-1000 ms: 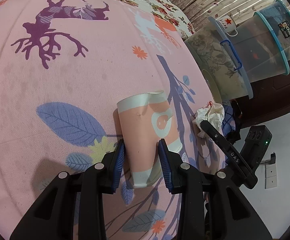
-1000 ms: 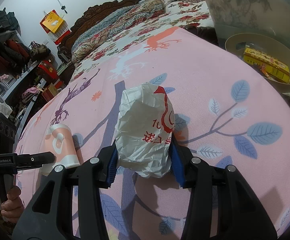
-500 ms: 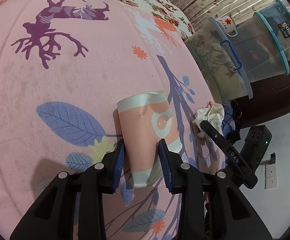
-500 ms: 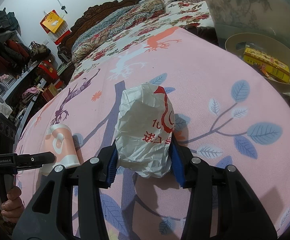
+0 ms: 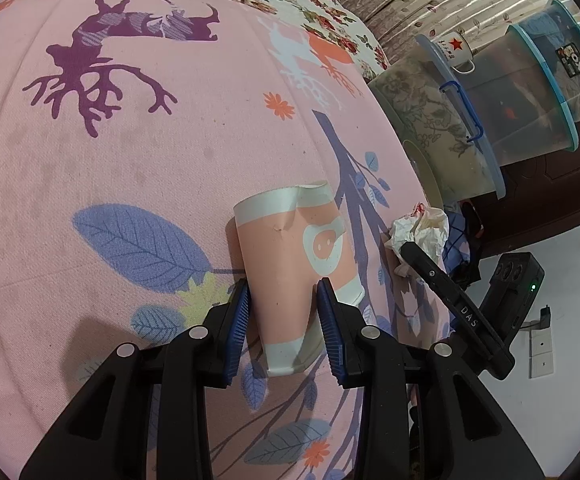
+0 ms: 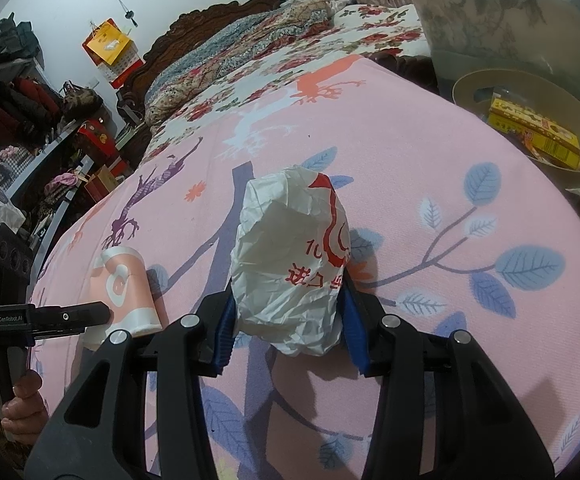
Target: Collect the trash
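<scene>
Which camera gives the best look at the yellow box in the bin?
The right wrist view. There the yellow box lies in plain sight inside the round tan bin, beyond the bed's edge. In the left wrist view only a sliver of the bin's rim shows, and the box is hidden.

Right tool (image 6: 287, 320) clamps crumpled white bag (image 6: 292, 260) (red print) over pink bedsheet (image 6: 430, 152); dented paper cup (image 6: 123, 288) at left; beige bin (image 6: 526, 128) beside bed.
</scene>
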Motion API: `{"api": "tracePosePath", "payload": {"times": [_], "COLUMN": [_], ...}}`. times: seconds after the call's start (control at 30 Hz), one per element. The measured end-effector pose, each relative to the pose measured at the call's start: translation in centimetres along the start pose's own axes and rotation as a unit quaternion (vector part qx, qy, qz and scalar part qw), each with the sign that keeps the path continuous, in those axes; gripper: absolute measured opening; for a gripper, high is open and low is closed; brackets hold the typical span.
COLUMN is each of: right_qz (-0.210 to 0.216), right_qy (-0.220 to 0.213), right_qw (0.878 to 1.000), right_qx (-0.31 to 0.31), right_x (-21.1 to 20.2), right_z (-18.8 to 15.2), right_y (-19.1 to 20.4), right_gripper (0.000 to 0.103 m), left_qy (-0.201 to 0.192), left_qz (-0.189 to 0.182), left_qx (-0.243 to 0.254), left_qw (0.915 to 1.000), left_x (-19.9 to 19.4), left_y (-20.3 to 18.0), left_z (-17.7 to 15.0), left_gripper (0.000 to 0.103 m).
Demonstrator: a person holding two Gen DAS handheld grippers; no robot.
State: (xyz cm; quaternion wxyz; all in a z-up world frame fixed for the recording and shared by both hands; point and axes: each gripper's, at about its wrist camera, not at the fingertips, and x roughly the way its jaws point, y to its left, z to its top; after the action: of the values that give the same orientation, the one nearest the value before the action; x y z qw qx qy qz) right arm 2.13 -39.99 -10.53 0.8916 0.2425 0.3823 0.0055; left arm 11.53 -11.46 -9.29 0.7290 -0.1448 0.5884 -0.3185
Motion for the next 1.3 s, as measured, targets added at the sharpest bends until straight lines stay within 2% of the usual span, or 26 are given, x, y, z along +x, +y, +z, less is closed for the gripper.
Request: {"api": "tracePosePath", "payload": {"times": [0.17,0.23,0.4,0.67,0.8,0.9,1.07,1.2,1.3], "right_qz": [0.012,0.015,-0.007,-0.072,-0.101,-0.131,-0.149,-0.167,-0.181], "right_qy": [-0.011,-0.018,-0.061,-0.111,-0.121,-0.117,-0.097,-0.064,-0.020], "right_qw": [1.000,0.999,0.998,0.989,0.983,0.980,0.981,0.982,0.982], "right_qx": [0.017,0.023,0.011,0.069,0.092,0.089,0.084,0.065,0.040], "right_x": [-0.7,-1.4,-4.3,-8.7,-9.5,-9.0,-6.7,-4.1,-1.8], "right_z": [0.4,0.7,2.1,5.0,7.0,9.2,12.7,15.0,15.8], "right_y": [-0.7,-1.0,-2.4,-11.5,-16.3,-19.5,-23.5,-25.7,-26.5], "right_gripper": [0.047,0.047,0.047,0.047,0.047,0.047,0.047,0.047,0.049], "left_qy": [-0.012,-0.014,-0.003,0.032,0.043,0.059,0.074,0.079,0.091], "left_qz": [0.001,-0.009,-0.019,-0.045,-0.061,-0.070,-0.076,-0.069,-0.037], "left_qx": [0.024,0.032,0.065,0.120,0.152,0.174,0.201,0.191,0.181], "left_qw": [0.9996,0.9994,0.9977,0.9913,0.9856,0.9805,0.9739,0.9760,0.9785], "left_x": [-1.0,-1.1,0.4,5.8,9.3,12.9,19.3,24.1,28.1], "left_y": [-1.2,-2.2,-6.1,-14.4,-19.7,-24.0,-30.0,-31.6,-31.3], "left_z": [0.7,1.4,3.2,7.1,9.8,11.8,14.2,15.4,15.8], "left_gripper": [0.031,0.030,0.030,0.030,0.030,0.030,0.031,0.032,0.040]}}
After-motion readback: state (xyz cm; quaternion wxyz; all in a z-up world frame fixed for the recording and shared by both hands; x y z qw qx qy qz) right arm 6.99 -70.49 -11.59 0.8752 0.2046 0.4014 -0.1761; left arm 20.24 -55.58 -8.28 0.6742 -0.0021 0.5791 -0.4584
